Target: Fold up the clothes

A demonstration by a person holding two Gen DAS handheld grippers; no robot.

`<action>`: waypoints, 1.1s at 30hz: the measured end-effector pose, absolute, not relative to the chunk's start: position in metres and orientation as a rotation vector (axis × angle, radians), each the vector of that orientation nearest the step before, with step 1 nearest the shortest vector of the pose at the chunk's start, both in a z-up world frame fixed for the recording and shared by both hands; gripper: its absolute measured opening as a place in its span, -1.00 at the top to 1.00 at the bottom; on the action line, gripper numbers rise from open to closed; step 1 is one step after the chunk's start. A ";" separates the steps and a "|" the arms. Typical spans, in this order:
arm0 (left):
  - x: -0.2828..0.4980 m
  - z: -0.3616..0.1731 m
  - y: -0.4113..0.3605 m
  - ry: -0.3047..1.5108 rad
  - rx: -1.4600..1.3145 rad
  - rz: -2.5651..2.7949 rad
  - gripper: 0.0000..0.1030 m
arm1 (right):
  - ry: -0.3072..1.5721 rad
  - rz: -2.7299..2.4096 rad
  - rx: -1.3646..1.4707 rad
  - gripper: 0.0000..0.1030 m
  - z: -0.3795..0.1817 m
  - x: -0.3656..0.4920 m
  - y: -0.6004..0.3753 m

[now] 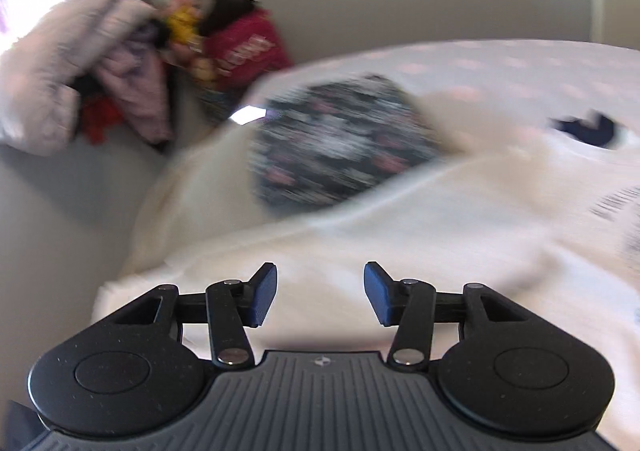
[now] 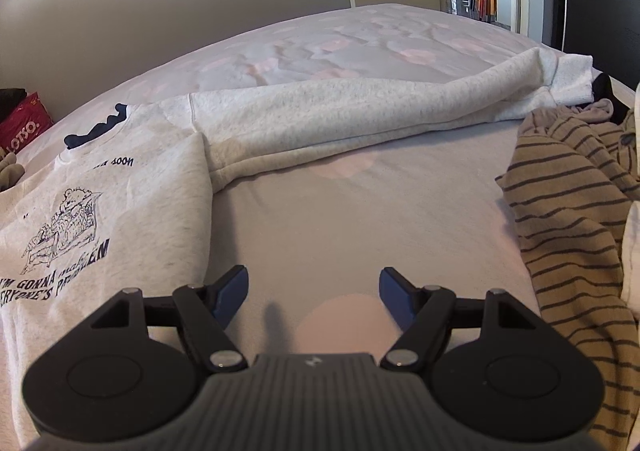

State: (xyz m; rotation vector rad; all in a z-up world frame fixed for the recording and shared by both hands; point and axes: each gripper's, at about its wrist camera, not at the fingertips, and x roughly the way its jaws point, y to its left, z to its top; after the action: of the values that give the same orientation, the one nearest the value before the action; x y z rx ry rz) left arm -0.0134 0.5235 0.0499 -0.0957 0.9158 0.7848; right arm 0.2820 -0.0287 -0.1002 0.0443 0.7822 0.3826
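L gripper point(image 1: 320, 293) released, empty, over the grey sweatshirt point(image 1: 400, 243). R gripper point(image 2: 312, 297) released too, over bare bedsheet point(image 2: 360, 211); sweatshirt body just left, sleeve ahead.

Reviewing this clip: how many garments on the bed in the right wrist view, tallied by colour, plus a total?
Light grey: 1, the printed sweatshirt, one sleeve stretched across the bed.
Tan with dark stripes: 1, the crumpled striped top at the right edge.
Total: 2. Other cloth at the right edge and the items at the far left are too cut off to count.
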 end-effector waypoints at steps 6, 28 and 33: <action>-0.015 0.016 0.413 0.990 -0.237 0.591 0.18 | 0.767 0.397 0.082 -0.45 -0.091 0.274 -0.041; -0.058 -0.092 0.296 1.055 -0.512 0.690 -0.04 | 0.982 0.472 0.045 -0.44 -0.069 0.240 -0.055; -0.060 -0.093 0.295 1.026 -0.519 0.697 0.00 | 1.085 0.463 -0.029 -0.32 -0.082 0.239 -0.044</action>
State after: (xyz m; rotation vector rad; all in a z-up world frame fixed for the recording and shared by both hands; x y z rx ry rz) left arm -0.0596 0.2947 -0.0932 -0.5194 1.0257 0.6975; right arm 0.2392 -0.0439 -0.0816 -0.0293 1.0851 0.4629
